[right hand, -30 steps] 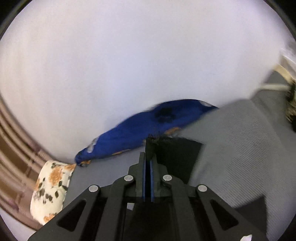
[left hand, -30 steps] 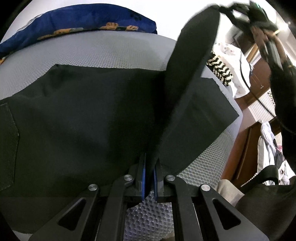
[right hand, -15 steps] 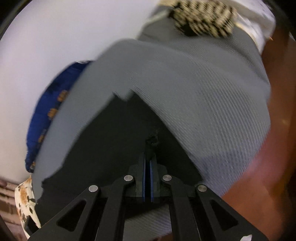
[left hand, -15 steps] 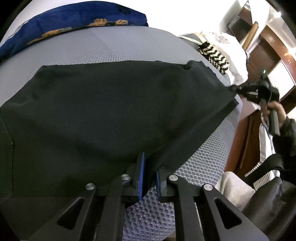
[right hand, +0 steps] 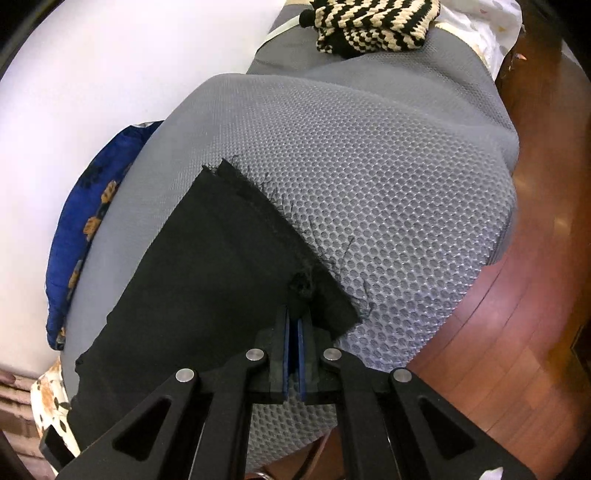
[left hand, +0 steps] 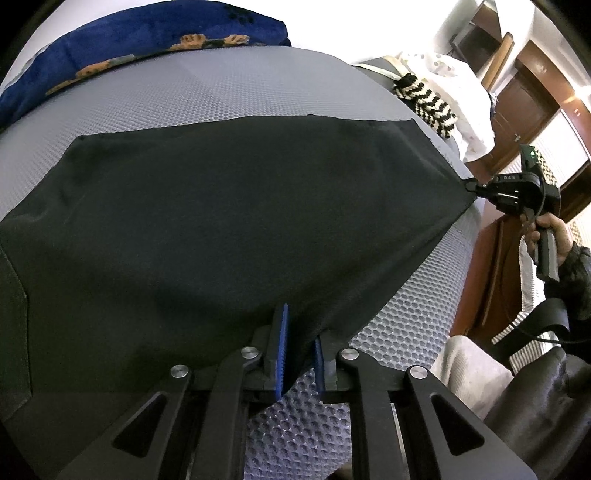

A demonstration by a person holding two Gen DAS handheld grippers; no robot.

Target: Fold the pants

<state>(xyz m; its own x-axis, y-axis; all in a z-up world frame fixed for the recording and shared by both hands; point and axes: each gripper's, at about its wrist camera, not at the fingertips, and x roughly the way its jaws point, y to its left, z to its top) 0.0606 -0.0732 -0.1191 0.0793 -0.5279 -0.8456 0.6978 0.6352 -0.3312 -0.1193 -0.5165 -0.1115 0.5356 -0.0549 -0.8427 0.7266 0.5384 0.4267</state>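
The black pants (left hand: 229,221) lie spread flat across the grey mesh mattress (left hand: 221,96). My left gripper (left hand: 298,343) sits at the near hem with its jaws slightly parted and a fold of the black cloth between them. My right gripper (right hand: 298,332) is shut on the frayed leg end of the pants (right hand: 236,251), at the mattress's right edge. The right gripper also shows in the left wrist view (left hand: 476,186), pinching the far right corner of the cloth.
A blue patterned pillow (left hand: 140,40) lies along the wall behind the mattress. A black-and-cream zigzag knit (right hand: 373,22) and white bedding (left hand: 450,85) lie at the far end. Wooden floor (right hand: 535,295) and dark wood furniture (left hand: 524,107) are to the right. A chair (left hand: 546,402) stands nearby.
The right gripper swung the lifted pant leg down and out to the right, so the cloth now lies flat. The left gripper's jaws have parted a little on the hem.
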